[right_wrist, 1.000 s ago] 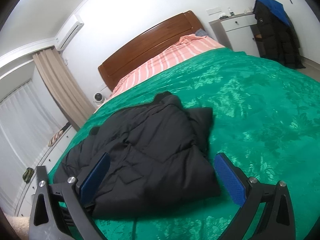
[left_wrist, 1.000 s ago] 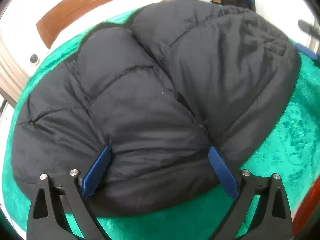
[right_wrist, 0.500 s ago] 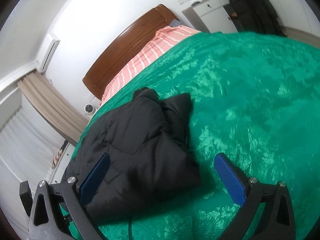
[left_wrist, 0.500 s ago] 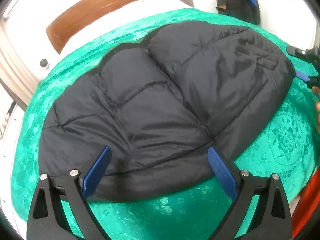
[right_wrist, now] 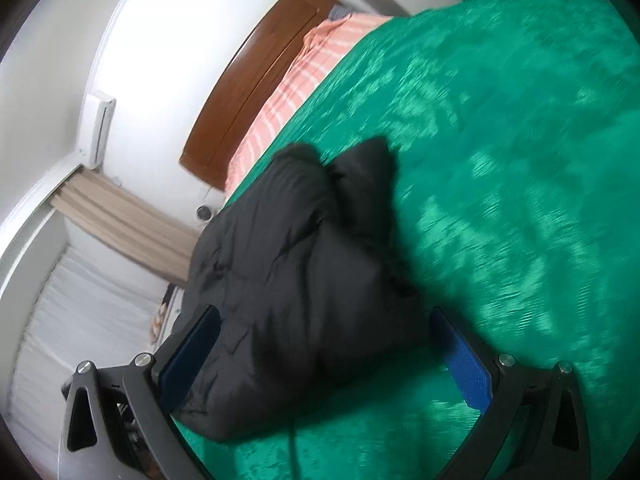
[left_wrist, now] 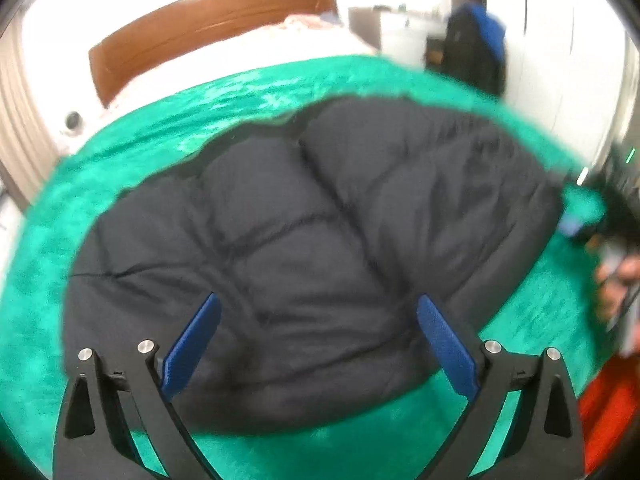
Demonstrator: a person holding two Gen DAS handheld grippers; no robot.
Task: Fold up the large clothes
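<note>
A black quilted jacket point(left_wrist: 320, 260) lies folded into a compact bundle on a bed's green coverlet point(left_wrist: 132, 140), filling the centre of the left wrist view and the lower left of the right wrist view. The left claw point(left_wrist: 318, 344) hovers above the bundle's near edge, its blue pads spread wide and holding nothing, apparently because the fold needs no more pinning. The right claw point(right_wrist: 326, 356), likewise released and empty, frames the jacket's end from a tilted angle; it also shows blurred at the right edge of the left wrist view. A wooden headboard point(right_wrist: 256, 76) and a striped pink sheet point(right_wrist: 296, 76) sit in the upper centre of the frame. The bundle's tidy outline suggests the folding is close to finished.
</note>
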